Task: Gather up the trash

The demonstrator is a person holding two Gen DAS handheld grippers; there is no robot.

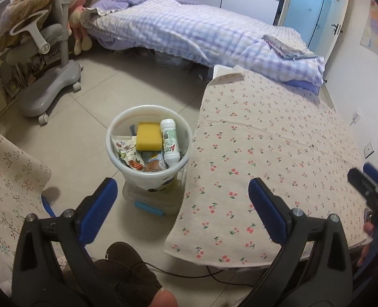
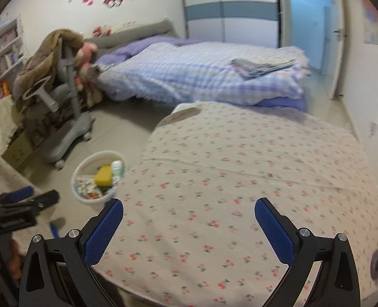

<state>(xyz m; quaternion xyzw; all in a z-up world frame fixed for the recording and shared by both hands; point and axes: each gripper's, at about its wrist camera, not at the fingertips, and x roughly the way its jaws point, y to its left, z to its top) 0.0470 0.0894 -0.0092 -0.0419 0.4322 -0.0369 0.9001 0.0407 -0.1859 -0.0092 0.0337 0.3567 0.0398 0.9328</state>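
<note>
Blue-padded left gripper (image 1: 182, 200) at lower frame, jaws apart, empty. Right gripper (image 2: 189, 221) likewise spread wide, nothing between. White bin (image 1: 149, 148) at centre holds sponge (image 1: 148, 136), bottle (image 1: 170, 142), wrappers. Tablecloth (image 1: 278, 153) at right looks bare; scan it once before stopping.

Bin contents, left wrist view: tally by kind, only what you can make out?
In the white bin:
Yellow sponge: 1
White bottle: 1
Printed snack wrappers: at least 2, overlapping, exact count unclear
Total: at least 4
</note>
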